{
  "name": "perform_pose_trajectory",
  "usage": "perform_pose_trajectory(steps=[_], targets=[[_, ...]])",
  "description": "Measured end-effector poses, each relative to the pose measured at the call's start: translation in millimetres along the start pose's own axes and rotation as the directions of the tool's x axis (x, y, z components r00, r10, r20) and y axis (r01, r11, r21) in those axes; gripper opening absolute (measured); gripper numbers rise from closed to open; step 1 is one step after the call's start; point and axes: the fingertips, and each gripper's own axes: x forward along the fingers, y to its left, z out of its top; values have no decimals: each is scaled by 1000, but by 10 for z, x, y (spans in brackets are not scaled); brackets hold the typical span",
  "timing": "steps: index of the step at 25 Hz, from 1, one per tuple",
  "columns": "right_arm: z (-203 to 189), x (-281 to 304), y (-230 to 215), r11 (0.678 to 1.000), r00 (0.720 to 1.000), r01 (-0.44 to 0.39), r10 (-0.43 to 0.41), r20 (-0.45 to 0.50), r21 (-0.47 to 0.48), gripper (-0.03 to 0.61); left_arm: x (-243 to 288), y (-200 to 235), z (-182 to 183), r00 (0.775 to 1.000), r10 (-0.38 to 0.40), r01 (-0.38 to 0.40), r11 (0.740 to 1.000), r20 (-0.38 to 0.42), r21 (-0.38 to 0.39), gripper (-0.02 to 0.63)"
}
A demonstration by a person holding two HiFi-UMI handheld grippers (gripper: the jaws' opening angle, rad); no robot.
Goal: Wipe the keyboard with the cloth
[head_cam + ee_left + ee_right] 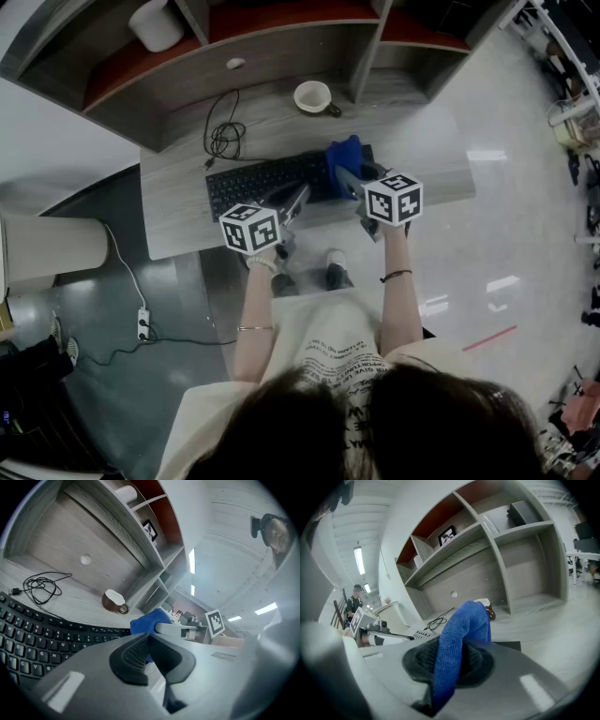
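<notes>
Grey desk [178,225], blue cloth [461,634] pinched in right claw [452,665], above keyboard [262,183]

Left gripper [149,641] fingers pressed together; right gripper [452,660] fingers clamp cloth [465,623]; both forearms extended forward.

- The cloth [461,634] in your right gripper [454,663] is bright blue, against black ribbed pads [421,660].
- Beside your left gripper [149,651], the keyboard [42,637] is black with white legends.
- The cube [393,198] on each gripper shows black-and-white square markers.
- Ahead of both grippers, the worktop [178,220] is pale grey woodgrain.
- The mug [115,603] is brown, white inside.
</notes>
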Motion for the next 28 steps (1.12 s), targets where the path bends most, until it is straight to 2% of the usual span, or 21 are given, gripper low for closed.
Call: perform_pose_trajectory(steps=[28], targets=[[-64,296,395,1000,1000,-27,27,-12,-6,52,-437,237,59,999,26,-25,1000,25,-8,-12]])
